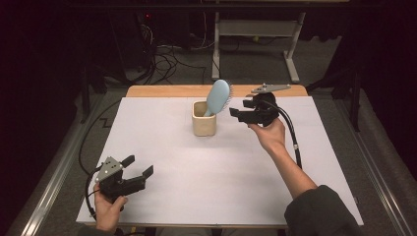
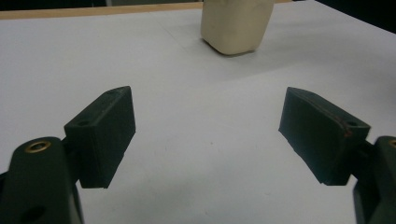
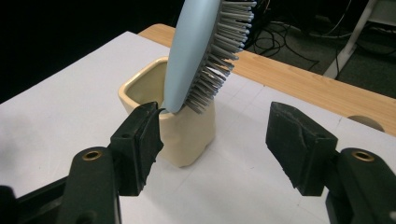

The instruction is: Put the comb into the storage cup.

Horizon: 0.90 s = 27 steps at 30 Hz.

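Hairbrush (image 1: 218, 97): handle down in cream cup (image 1: 204, 123), leaning
Right hand-held gripper (image 1: 235, 114): spread, beside brush
Left hand-held gripper (image 1: 138, 166): spread, empty

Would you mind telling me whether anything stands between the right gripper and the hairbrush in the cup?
Nothing visible does. The right gripper sits beside the blue hairbrush, which stands head-up and leaning in the cream cup. Its jaws are open, with bare white table between them and the cup.

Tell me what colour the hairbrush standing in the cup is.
The hairbrush is pale blue with grey bristles; the right gripper view shows it best.
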Motion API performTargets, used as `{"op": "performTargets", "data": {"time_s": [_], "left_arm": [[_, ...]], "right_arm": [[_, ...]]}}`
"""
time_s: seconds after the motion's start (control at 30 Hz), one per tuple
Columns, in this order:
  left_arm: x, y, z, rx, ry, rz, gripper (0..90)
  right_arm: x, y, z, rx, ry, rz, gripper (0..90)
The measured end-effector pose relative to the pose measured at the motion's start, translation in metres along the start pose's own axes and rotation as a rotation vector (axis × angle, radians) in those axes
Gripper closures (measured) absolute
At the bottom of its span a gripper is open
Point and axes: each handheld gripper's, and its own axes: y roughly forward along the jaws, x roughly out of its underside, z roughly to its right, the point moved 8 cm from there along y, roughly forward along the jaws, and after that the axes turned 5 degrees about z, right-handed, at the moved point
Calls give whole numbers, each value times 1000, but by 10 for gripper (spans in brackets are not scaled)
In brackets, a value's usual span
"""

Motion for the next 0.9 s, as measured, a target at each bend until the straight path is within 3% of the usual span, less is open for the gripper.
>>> {"op": "performTargets", "data": {"time_s": [0.37, 0.9], "left_arm": [[0, 0, 0, -3, -3, 2, 193], [0, 0, 0, -4, -5, 4, 193]], "right_arm": [[6, -12, -2, -6, -30, 4, 367], [12, -26, -2, -21, -22, 21, 367]]}}
